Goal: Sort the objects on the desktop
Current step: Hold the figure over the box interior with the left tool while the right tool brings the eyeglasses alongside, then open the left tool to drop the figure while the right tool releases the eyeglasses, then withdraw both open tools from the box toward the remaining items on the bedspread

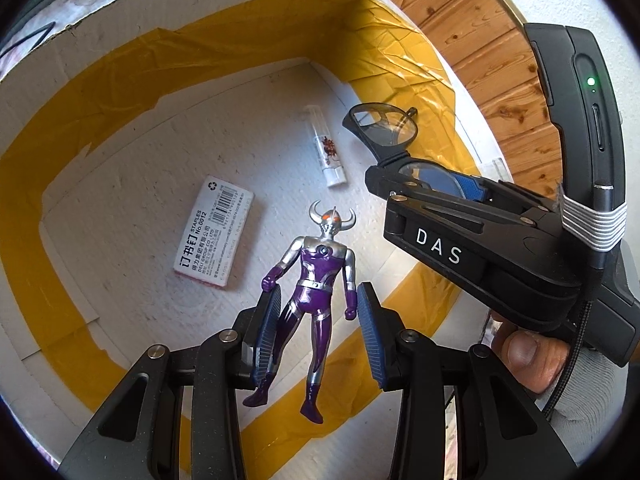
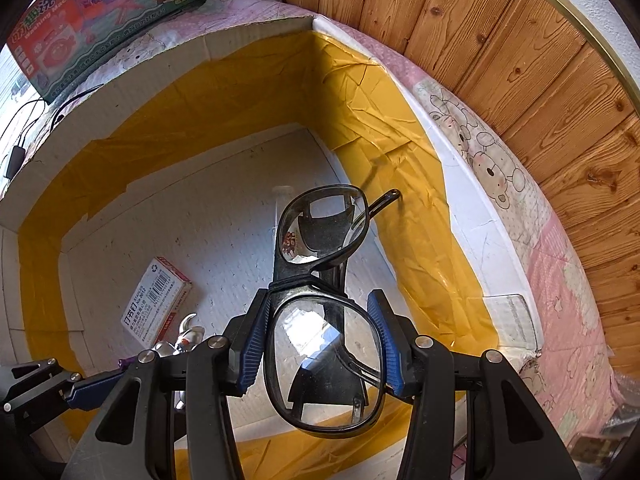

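Note:
A purple and silver toy figure (image 1: 312,280) with horns hangs between the pads of my left gripper (image 1: 316,332), which is shut on it across the arms. It hangs inside a white cardboard box (image 1: 120,92) lined with yellow tape. My right gripper (image 2: 320,344) is shut on one lens of black-framed glasses (image 2: 324,360), tilted down over the same box (image 2: 200,128). In the left wrist view the right gripper (image 1: 436,188) and the glasses (image 1: 384,124) hover at the right, above the box floor. Only the figure's silver horn (image 2: 188,328) shows in the right wrist view.
On the box floor lie a staples box (image 1: 214,232) (image 2: 156,304) and a small white tube (image 1: 326,148). A wood-panelled wall (image 2: 520,60) runs behind the box. A pink bear-print cloth (image 2: 492,168) and a toy washing machine carton (image 2: 100,12) lie outside it. A thumb (image 1: 520,352) holds the right gripper.

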`<state>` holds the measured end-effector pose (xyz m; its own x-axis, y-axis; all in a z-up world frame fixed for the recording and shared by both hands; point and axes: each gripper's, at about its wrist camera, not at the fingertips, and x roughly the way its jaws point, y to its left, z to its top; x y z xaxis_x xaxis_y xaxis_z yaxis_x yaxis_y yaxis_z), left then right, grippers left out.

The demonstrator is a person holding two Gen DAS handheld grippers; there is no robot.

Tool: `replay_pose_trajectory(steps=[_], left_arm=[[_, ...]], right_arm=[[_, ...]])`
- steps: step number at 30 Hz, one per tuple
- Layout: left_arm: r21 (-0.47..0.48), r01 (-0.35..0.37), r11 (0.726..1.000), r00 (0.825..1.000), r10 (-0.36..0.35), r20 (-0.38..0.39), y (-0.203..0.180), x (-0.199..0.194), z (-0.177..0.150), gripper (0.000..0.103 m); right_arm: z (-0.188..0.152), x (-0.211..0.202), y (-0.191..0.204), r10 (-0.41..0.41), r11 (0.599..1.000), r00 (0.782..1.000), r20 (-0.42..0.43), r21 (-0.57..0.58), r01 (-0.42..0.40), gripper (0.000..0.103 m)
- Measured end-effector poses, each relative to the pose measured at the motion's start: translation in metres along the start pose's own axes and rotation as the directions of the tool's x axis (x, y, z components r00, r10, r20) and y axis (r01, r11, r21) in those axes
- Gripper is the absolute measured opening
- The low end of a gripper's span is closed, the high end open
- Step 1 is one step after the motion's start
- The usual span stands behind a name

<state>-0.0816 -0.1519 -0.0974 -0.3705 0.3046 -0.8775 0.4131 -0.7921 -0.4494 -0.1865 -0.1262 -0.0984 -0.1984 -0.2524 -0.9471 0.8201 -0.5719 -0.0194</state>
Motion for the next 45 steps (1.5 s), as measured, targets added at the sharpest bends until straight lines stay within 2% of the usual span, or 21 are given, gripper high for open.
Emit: replay_pose_trajectory(steps=[8,16,20,26,30,34,37,40,42,45], left_arm=[[0.003,-0.005,1.000,1.000,0.005,-0.018,-0.001,0.000,0.000,0.043],[-0.025,0.003,1.000,0.999,-0.004,-0.032,0.006,-0.006,-0.001,0.051],[-0.036,0.010,0.999,1.000,-0.011,-0.025,0.010,-0.016,0.001,0.051],[-0.057,0.021,0.998,1.000,-0.020,0.017,0.015,-0.041,0.002,0.051],[-0.081,0.013,0.997,0.998,-0.009,0.058,0.020,-0.055,0.006,0.051],[-0.089,0.001,0.996,0.995,0.008,0.101,0.025,-0.063,0.010,0.051],[-0.087,0.007,0.996,0.994,0.003,0.112,0.027,-0.071,0.006,0.051],[-0.069,0.011,0.998,0.993,-0.003,0.119,0.021,-0.076,0.001,0.051],[-0.056,0.012,0.998,0.992,-0.005,0.125,0.016,-0.080,-0.002,0.051],[-0.029,0.002,1.000,0.989,0.002,0.146,0.010,-0.087,-0.007,0.051]], right_arm=[[-0.003,0.000,0.004,-0.006,1.000,1.000,-0.008,0.004,0.006,0.050],[-0.006,-0.004,0.006,-0.014,1.000,1.000,-0.001,0.016,0.014,0.053],[-0.003,-0.009,0.004,-0.015,0.999,1.000,0.022,0.032,0.015,0.057],[-0.009,-0.029,0.011,0.000,0.999,0.998,0.068,0.049,-0.004,0.057],[-0.025,-0.050,0.017,0.018,0.996,0.992,0.123,0.084,-0.028,0.057],[-0.054,-0.074,0.016,0.019,0.984,0.981,0.193,0.172,-0.053,0.057],[-0.081,-0.084,0.017,0.020,0.965,0.973,0.230,0.251,-0.079,0.047],[-0.100,-0.090,0.024,0.008,0.951,0.964,0.265,0.295,-0.089,0.045],[-0.108,-0.097,0.028,0.018,0.939,0.957,0.290,0.324,-0.116,0.038],[-0.122,-0.110,0.039,-0.007,0.938,0.943,0.332,0.330,-0.109,0.037]])
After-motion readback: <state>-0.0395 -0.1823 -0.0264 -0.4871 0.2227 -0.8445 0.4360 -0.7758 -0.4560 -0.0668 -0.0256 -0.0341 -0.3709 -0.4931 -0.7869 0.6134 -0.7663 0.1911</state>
